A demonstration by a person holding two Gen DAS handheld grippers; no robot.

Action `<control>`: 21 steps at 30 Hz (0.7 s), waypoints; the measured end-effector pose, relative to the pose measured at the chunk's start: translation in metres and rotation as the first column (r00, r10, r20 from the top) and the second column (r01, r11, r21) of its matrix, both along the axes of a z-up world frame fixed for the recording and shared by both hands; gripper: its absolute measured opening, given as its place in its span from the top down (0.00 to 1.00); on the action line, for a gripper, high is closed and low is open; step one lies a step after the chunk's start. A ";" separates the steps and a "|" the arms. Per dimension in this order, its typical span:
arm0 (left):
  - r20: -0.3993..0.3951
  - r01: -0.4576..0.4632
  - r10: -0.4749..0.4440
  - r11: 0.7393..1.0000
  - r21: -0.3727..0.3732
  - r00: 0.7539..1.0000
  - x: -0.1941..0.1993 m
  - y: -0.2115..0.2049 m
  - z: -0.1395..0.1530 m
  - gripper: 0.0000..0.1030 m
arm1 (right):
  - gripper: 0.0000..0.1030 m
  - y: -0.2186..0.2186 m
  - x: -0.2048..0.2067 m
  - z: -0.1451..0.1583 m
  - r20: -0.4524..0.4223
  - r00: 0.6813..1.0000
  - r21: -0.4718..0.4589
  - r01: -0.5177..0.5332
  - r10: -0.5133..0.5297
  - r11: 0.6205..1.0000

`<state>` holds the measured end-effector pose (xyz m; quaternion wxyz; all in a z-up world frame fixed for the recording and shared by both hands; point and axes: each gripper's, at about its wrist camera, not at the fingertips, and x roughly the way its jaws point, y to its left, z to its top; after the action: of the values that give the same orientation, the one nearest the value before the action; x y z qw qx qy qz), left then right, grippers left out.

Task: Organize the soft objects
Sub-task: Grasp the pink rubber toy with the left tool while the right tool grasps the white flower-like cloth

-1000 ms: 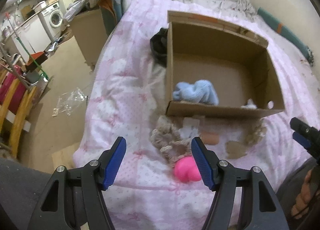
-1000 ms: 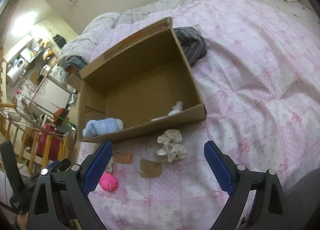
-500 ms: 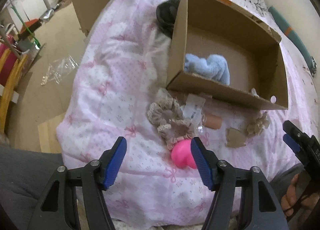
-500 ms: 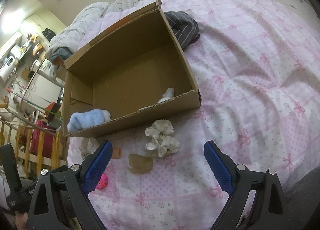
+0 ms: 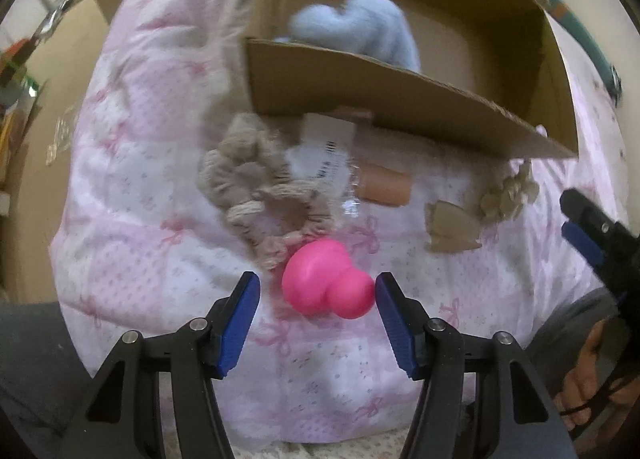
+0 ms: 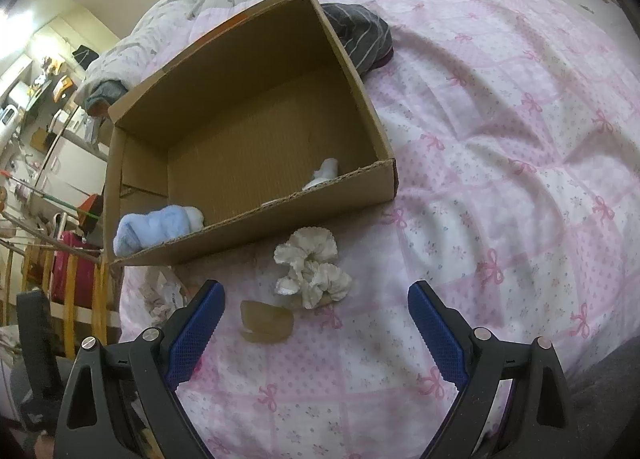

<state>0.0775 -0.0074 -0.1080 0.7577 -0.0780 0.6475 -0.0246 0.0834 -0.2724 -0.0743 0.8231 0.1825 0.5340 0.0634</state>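
My left gripper [image 5: 316, 289] is open, its blue pads on either side of a pink squishy toy [image 5: 326, 285] that lies on the pink bedspread. Two beige scrunchies [image 5: 256, 187] lie just beyond it. A cardboard box [image 5: 400, 99] holds a light blue plush cloth [image 5: 360, 25], which also shows in the right wrist view [image 6: 154, 227]. My right gripper [image 6: 316, 319] is open above the bedspread, near a white scrunchie [image 6: 312, 267] and a tan pad [image 6: 266, 322] in front of the box [image 6: 256, 215].
A clear packet with a label [image 5: 324, 155], a peach tube [image 5: 384, 187] and a tan pad [image 5: 452, 227] lie before the box. A dark striped garment [image 6: 360, 35] lies behind the box. The bed's left edge drops to the floor [image 5: 40, 107].
My left gripper has moved down and forward until the pink toy sits between its open pads. My right gripper has drifted closer to the white scrunchie.
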 end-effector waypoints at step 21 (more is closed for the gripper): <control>0.219 0.037 -0.072 0.986 0.162 0.973 -0.034 -0.007 0.062 0.57 | 0.04 -0.008 -0.003 0.004 0.014 1.000 0.017 0.025 -0.025 1.000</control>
<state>0.0438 -0.0146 -0.0460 0.8288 0.0030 0.5595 -0.0030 0.0806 -0.2800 -0.0699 0.8259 0.1958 0.5254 0.0589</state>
